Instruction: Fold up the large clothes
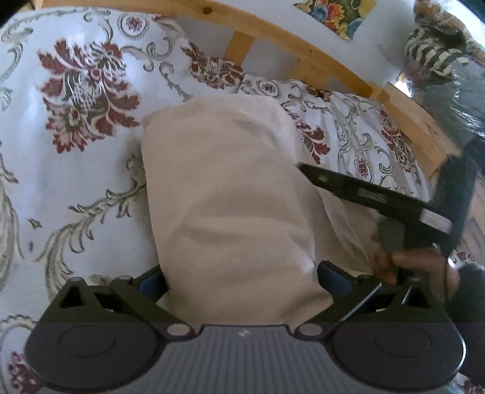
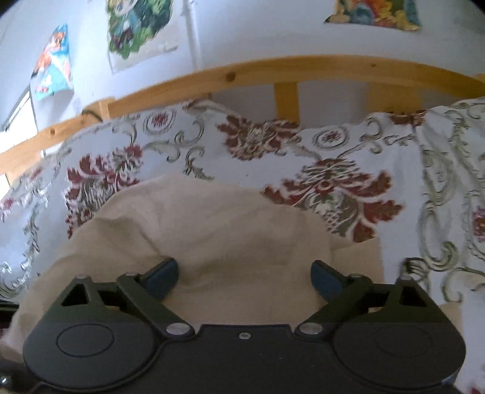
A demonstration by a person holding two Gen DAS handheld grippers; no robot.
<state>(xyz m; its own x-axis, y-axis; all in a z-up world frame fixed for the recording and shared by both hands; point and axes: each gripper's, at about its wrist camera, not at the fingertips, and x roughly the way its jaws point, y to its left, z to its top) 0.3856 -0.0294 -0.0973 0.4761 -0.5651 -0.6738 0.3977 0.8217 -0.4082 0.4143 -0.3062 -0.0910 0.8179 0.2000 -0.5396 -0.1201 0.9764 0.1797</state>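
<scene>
A beige garment (image 1: 230,194) lies folded in a long strip on the floral bedspread (image 1: 75,151). My left gripper (image 1: 241,280) is open, its jaws wide apart on either side of the garment's near end. The right gripper's body (image 1: 372,194) shows at the garment's right edge, held by a hand. In the right wrist view the same beige garment (image 2: 230,236) bulges up between the wide-open jaws of my right gripper (image 2: 244,277), which grips nothing.
A wooden bed rail (image 1: 303,45) runs along the far side, also in the right wrist view (image 2: 272,69). A white wall behind carries colourful posters (image 2: 136,27). A striped cloth pile (image 1: 436,51) sits at the far right.
</scene>
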